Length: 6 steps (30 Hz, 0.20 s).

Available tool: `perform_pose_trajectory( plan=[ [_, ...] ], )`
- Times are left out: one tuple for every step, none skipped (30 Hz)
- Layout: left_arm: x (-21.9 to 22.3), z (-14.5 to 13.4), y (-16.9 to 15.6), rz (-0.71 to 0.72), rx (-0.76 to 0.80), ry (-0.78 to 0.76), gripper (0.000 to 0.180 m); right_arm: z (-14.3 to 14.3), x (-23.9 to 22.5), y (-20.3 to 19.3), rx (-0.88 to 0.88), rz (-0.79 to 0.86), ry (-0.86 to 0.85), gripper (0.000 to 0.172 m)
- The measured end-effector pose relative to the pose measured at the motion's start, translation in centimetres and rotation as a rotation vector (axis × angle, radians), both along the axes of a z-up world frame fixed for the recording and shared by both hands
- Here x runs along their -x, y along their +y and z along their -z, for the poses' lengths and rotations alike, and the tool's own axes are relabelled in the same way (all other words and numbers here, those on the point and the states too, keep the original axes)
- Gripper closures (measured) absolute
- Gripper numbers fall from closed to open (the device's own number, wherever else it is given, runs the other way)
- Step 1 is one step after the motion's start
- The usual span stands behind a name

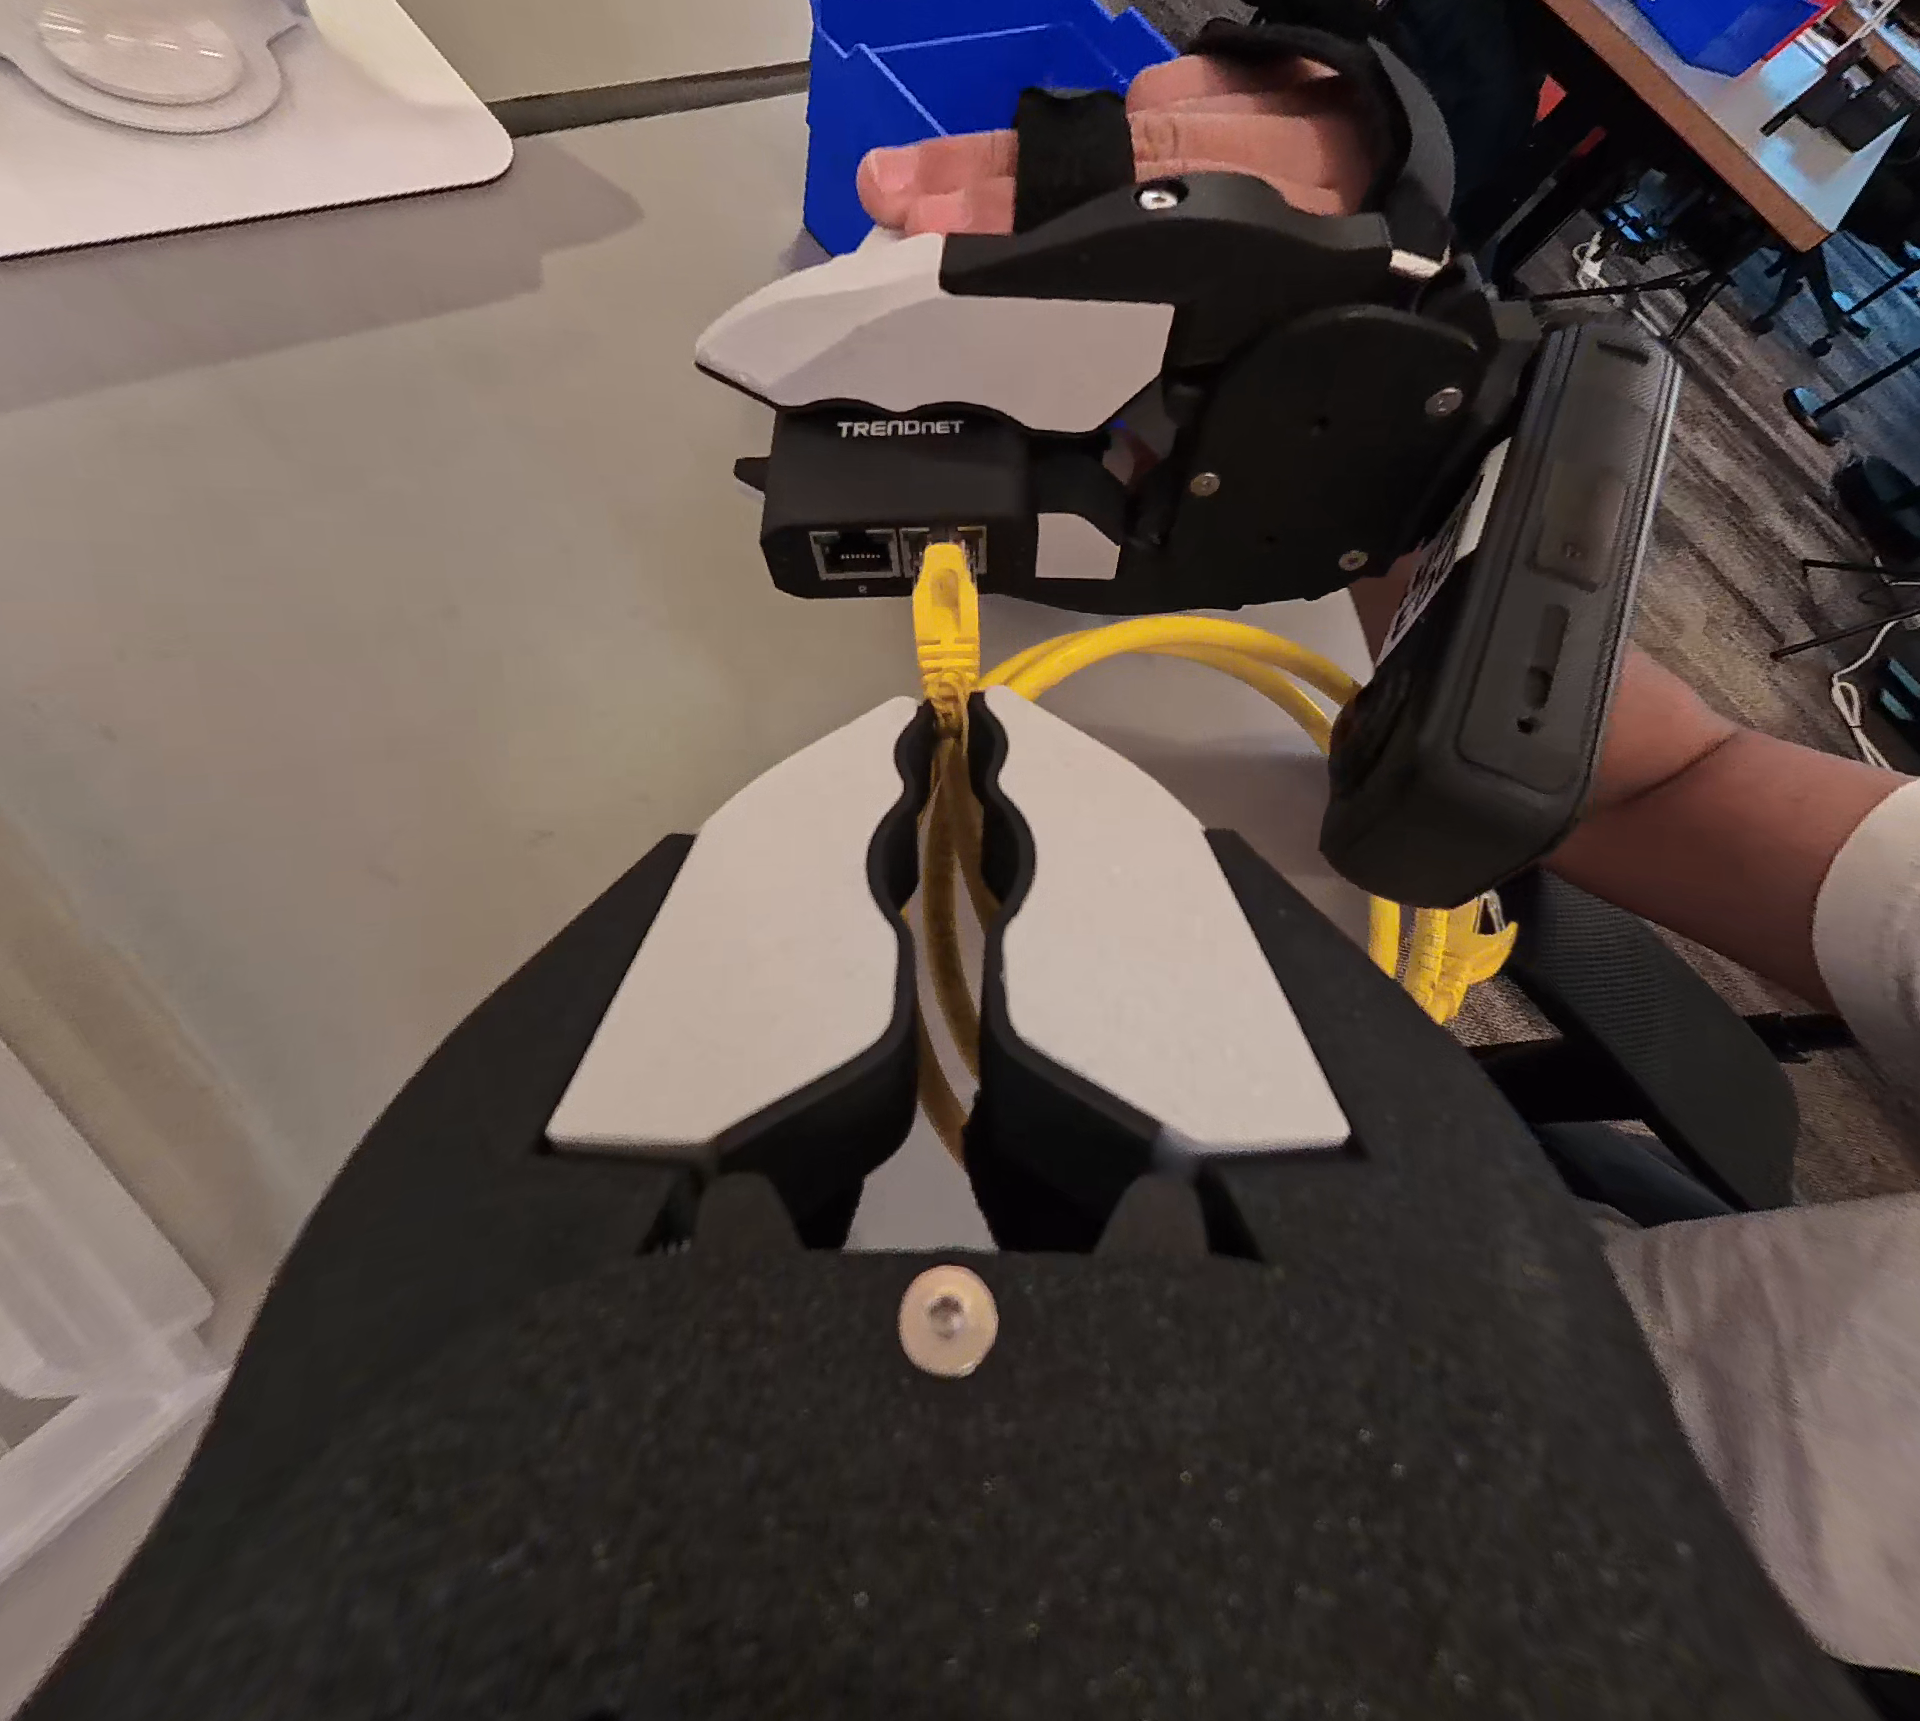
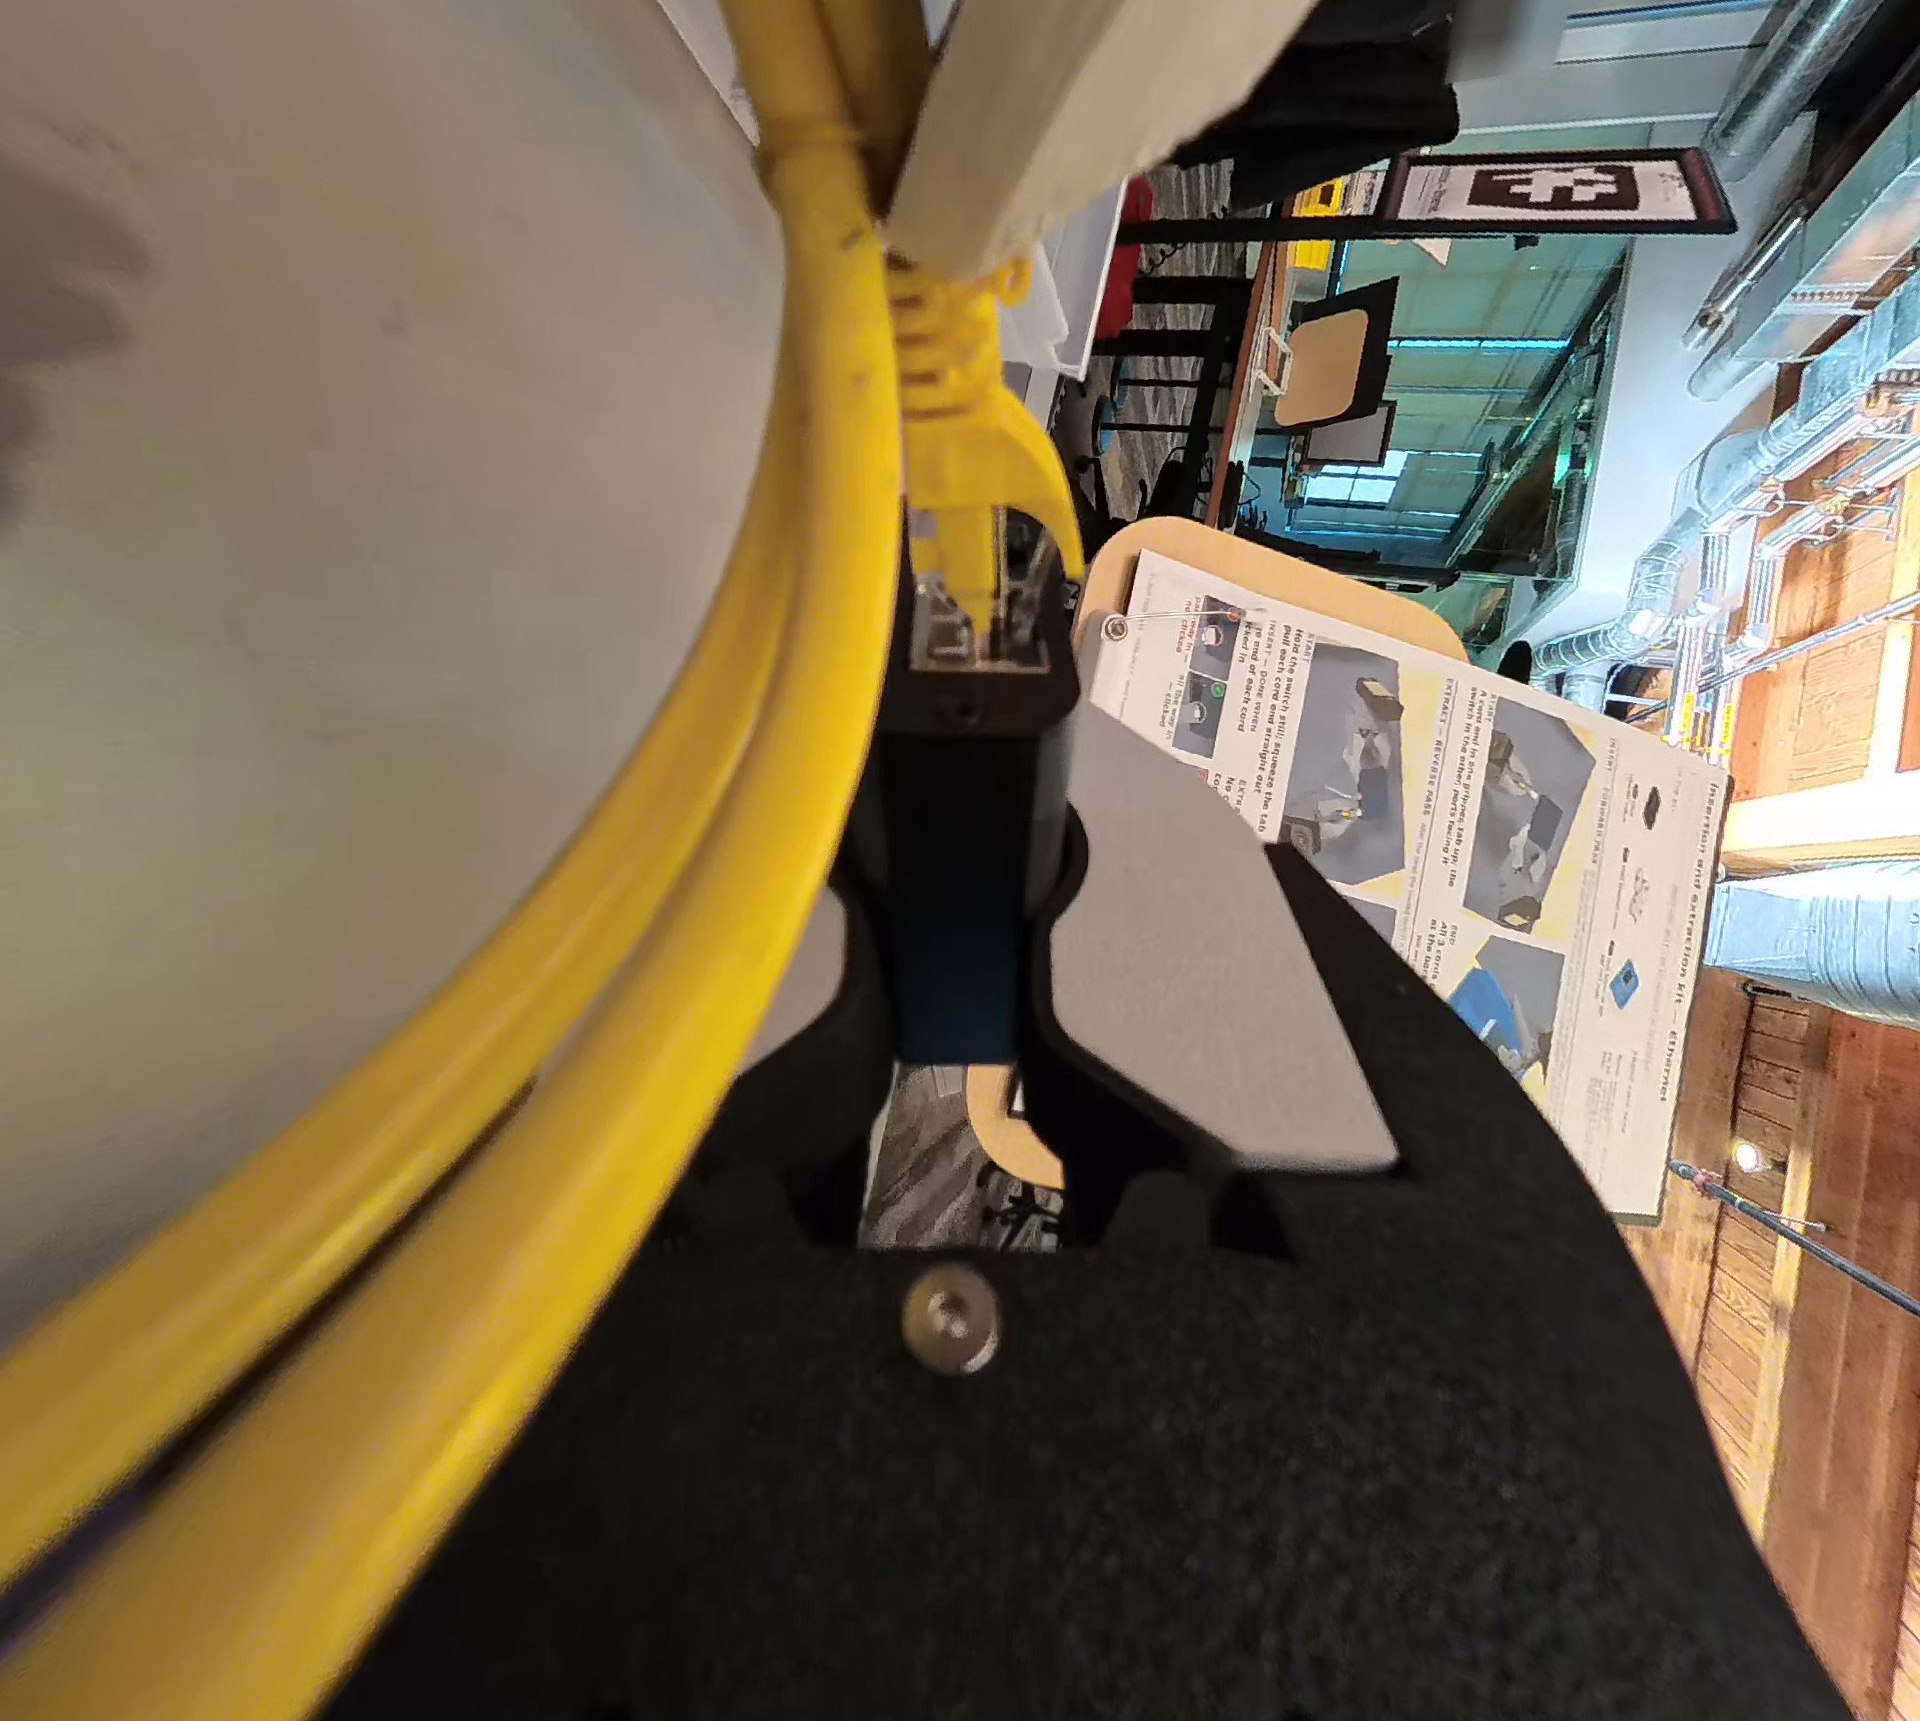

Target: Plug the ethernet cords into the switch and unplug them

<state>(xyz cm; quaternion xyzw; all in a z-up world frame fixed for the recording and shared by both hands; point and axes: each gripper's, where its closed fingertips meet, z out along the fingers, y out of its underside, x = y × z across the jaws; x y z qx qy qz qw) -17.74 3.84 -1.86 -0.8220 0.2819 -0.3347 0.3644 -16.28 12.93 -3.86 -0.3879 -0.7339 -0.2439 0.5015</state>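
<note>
In the left wrist view my left gripper (image 1: 948,707) is shut on the yellow ethernet cord (image 1: 940,892) just behind its plug (image 1: 943,611). The plug's tip sits in the middle port of the black switch (image 1: 894,476); the port to its left is empty. My right gripper reaches in from the right, turned on its side, with one grey finger (image 1: 914,331) on top of the switch. In the right wrist view my right gripper (image 2: 961,788) is shut on the switch (image 2: 956,840), and the plug (image 2: 966,466) stands in its port. The cord (image 2: 727,736) loops past on the left.
The grey table (image 1: 416,580) carries a blue bin (image 1: 956,61) behind the switch and a white stand base (image 1: 208,92) at the far left. The cord's other plug (image 1: 1444,954) hangs by the table's right edge. A clipboard with a printed sheet (image 2: 1455,840) stands beyond the switch. The gap from one gripper's tips to the other's is roughly 9 cm.
</note>
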Motion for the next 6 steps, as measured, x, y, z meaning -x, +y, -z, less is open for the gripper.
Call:
perform_pose_trajectory(
  plan=[
    [0.03,0.01,0.03,-0.002,-0.006,0.005,0.175,0.07,0.00,0.01,0.004,0.003,0.000,0.144],
    [0.07,0.01,0.05,-0.003,-0.013,0.010,0.175,0.16,0.01,-0.01,0.013,0.006,0.003,0.144],
    [0.10,0.00,0.04,-0.003,-0.019,0.016,0.175,0.28,0.06,-0.08,0.025,0.005,0.008,0.143],
    [0.12,-0.03,0.02,-0.004,-0.024,0.020,0.175,0.39,0.13,-0.17,0.035,0.001,0.014,0.143],
    [0.12,-0.08,-0.01,-0.002,-0.031,0.024,0.175,0.42,0.17,-0.25,0.044,-0.002,0.022,0.142],
    [0.13,-0.15,-0.02,-0.001,-0.042,0.030,0.175,0.43,0.20,-0.31,0.053,-0.006,0.029,0.142]
  ],
)
